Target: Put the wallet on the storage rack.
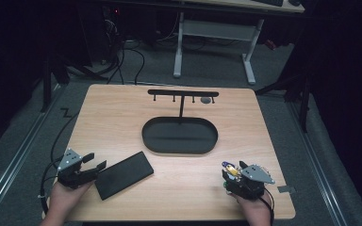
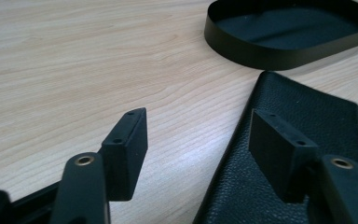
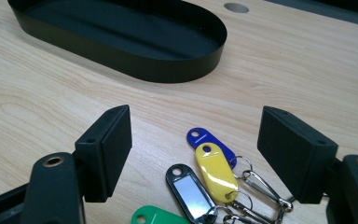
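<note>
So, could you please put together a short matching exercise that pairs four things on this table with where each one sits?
Things:
1. black wallet
2. key tags
3. oval tray
4. hook stand

Places:
A. rising from the tray's far side
B. middle of the table
C. between the open jaws of the right gripper
D. flat beside the left gripper, under one of its jaws

Pairs: 1-D, 2-C, 3-B, 4-A

Both grippers rest low near the desk's near edge, the left gripper (image 1: 95,162) and right gripper (image 1: 227,172) gaping, nothing clamped.
</note>
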A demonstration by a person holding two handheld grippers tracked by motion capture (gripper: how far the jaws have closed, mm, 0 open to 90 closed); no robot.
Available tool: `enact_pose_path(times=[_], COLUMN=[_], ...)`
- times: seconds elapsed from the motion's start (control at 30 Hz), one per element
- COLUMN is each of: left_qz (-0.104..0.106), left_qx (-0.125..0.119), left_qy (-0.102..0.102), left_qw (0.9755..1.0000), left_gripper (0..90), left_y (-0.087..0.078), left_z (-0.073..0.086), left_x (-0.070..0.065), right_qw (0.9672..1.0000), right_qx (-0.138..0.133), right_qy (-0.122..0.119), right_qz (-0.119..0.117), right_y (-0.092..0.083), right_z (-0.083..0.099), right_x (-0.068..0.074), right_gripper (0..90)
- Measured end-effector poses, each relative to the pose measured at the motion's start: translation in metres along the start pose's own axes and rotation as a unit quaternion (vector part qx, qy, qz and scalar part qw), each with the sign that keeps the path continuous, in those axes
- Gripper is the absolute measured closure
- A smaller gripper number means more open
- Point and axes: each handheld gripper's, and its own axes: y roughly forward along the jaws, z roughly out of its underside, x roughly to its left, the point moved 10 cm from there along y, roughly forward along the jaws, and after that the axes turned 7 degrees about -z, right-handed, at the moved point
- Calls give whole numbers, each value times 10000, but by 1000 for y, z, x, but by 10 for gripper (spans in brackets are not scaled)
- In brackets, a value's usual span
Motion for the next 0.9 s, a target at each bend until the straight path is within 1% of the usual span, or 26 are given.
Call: enact_pose_path(times=[0.03,0.07,0.17,0.33,0.5,0.6,0.7,0.77,0.9], left_qz=[0,52,74,107,156,288,377,375,358], left_qx=[0,70,106,69,46,98,177,184,165], left_qy=[0,3,29,-41,-30,-96,-104,-104,-138], left_qw=[10000,10000,9999,9999,9999,9995,9991,9991,9991], left_gripper=[370,369,366,361,364,378,386,387,385], left_y=[0,0,0,-2,-4,-3,-1,-1,-1], left_z=[0,3,5,4,5,8,10,11,10], left_x=[0,-2,-3,-2,-1,-2,-3,-3,-2], right_qw=[10000,10000,10000,10000,10000,9999,9999,9999,9999], right_qx=[0,12,-18,-27,-23,-25,-51,-7,25], right_qy=[0,25,37,30,11,16,35,82,53], right_qz=[0,-11,-49,-61,-83,-96,-88,-131,-157], right_y=[0,-1,-2,-1,1,0,0,1,2], right_z=[0,0,0,-2,-3,-3,-3,-3,-2], right_x=[0,0,1,2,4,5,5,5,8], right_gripper=[262,262,262,261,264,267,268,270,274])
